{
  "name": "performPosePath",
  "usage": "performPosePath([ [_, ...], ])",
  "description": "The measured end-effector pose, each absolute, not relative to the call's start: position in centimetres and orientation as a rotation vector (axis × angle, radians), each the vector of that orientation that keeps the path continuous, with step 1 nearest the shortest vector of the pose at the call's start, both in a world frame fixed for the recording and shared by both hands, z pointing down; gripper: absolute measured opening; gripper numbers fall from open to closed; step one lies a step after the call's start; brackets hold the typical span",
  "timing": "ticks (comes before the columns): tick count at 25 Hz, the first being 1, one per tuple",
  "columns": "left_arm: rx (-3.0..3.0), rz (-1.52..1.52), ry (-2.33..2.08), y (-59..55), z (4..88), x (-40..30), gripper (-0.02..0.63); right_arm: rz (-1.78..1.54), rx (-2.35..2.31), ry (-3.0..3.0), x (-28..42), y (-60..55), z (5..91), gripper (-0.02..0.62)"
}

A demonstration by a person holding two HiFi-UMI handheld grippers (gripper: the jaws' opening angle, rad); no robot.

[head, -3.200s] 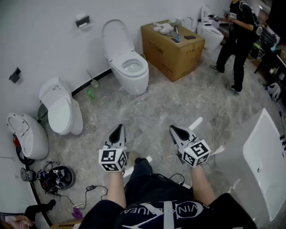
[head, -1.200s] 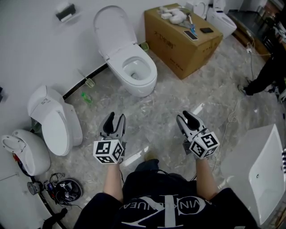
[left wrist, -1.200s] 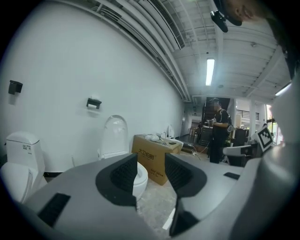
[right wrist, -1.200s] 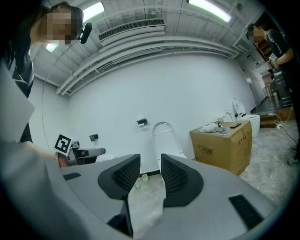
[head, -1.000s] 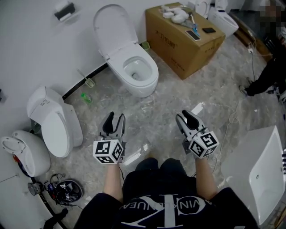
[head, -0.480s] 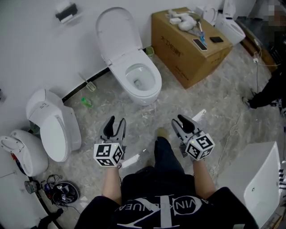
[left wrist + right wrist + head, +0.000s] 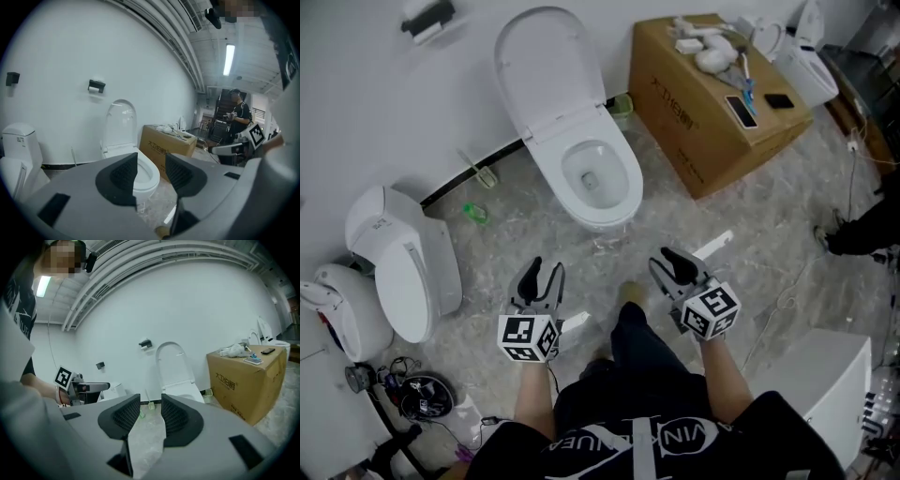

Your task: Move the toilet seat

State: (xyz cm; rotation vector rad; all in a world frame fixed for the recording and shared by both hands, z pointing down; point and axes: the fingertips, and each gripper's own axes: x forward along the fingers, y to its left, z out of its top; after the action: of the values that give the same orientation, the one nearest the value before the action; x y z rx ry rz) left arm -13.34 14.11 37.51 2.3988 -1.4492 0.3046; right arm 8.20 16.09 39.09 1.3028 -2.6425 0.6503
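Observation:
A white toilet (image 7: 598, 178) stands against the wall ahead of me, its lid and seat (image 7: 548, 66) raised upright against the wall, and the bowl is uncovered. My left gripper (image 7: 542, 273) hangs open over the floor, short of the bowl and to its left. My right gripper (image 7: 668, 262) is open too, short of the bowl and to its right. Neither holds anything. The left gripper view shows the raised lid (image 7: 120, 123) beyond the left gripper (image 7: 151, 171). In the right gripper view the lid (image 7: 173, 364) rises past the right gripper (image 7: 150, 416).
A cardboard box (image 7: 712, 103) with small items on top stands right of the toilet. Two more toilets (image 7: 403, 262) (image 7: 342, 309) sit at the left wall. A toilet brush (image 7: 483, 173) leans by the wall. A white basin (image 7: 825, 394) lies at right, near another person's leg (image 7: 862, 234).
I have stepped nearer the toilet, which now sits larger and closer ahead of both grippers. One leg has come forward between them. Both grippers stay open.

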Motion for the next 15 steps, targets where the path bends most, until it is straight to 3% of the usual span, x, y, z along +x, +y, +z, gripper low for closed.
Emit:
performPosePath([
  [15, 2.26, 0.365, -1.44, 6.4, 44.6, -9.7, 0.179, 0.766, 1.092, -2.556, 9.2, 7.4, 46.8, 0.149],
])
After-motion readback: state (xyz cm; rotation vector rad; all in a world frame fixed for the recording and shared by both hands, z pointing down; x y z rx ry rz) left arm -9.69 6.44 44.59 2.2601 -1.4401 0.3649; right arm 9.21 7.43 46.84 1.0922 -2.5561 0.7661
